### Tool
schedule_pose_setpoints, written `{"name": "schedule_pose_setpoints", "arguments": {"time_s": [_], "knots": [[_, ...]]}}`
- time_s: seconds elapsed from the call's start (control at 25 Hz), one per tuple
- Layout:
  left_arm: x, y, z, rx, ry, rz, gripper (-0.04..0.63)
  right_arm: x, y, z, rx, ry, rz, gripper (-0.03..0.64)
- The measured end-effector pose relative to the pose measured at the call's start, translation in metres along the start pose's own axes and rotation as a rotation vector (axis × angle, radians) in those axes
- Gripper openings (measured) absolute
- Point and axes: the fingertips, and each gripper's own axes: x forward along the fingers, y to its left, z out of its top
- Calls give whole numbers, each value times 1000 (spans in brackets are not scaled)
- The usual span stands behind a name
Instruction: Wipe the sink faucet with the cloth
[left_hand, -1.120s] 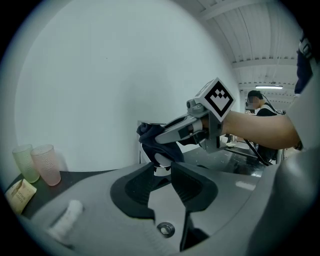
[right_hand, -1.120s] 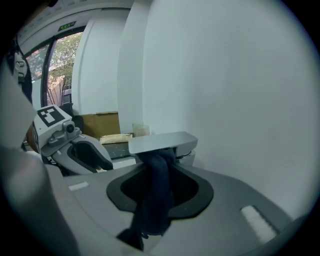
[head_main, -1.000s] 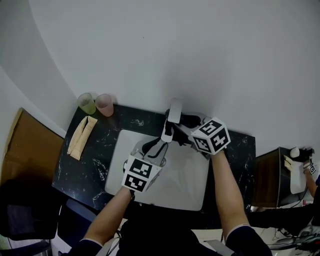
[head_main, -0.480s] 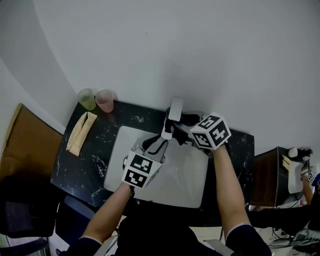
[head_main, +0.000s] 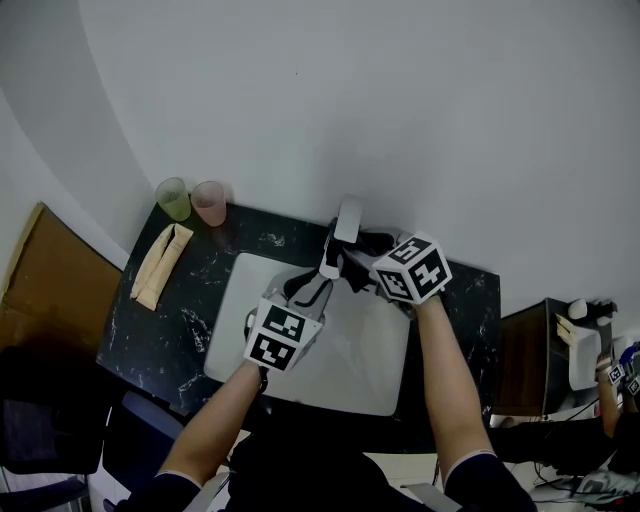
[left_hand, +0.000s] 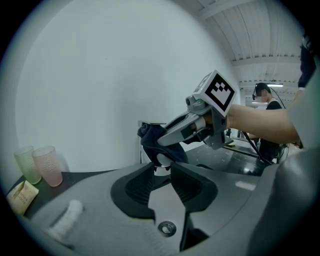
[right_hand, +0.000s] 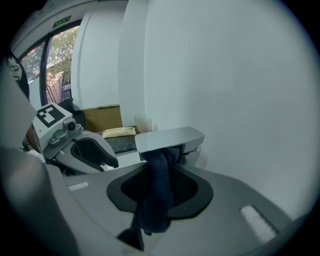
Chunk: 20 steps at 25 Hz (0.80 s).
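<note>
The grey faucet (head_main: 347, 222) stands at the back of the white sink (head_main: 380, 365). My left gripper (head_main: 315, 290) reaches in from the front, its jaws closed on the chrome spout tip (left_hand: 161, 169). My right gripper (head_main: 360, 255) comes from the right, shut on a dark blue cloth (head_main: 372, 240). In the right gripper view the cloth (right_hand: 157, 200) hangs between the jaws, and its top is pressed under the faucet's flat lever (right_hand: 170, 139). The left gripper view shows the cloth (left_hand: 152, 140) bunched against the faucet, just above the spout tip.
A green cup (head_main: 172, 200) and a pink cup (head_main: 209, 203) stand at the counter's back left. A folded yellow cloth (head_main: 162, 265) lies on the black marble counter (head_main: 180, 335). A brown board (head_main: 50, 290) leans to the left. The white wall is close behind the faucet.
My right gripper, with the cloth in it, has edged slightly left toward the faucet. The left gripper has kept its place on the spout.
</note>
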Motion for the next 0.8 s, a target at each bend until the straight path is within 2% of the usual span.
{"name": "schedule_pose_setpoints", "arguments": {"time_s": [0.2, 0.52, 0.8], "knots": [[0, -1, 0, 0, 2, 5, 104, 0, -8, 1, -1, -51, -77, 104], [0, 0, -1, -3, 5, 7, 104, -6, -7, 7, -71, -138, -151, 103], [1, 0, 1, -3, 2, 8, 104, -13, 17, 7, -137, -138, -88, 101]]}}
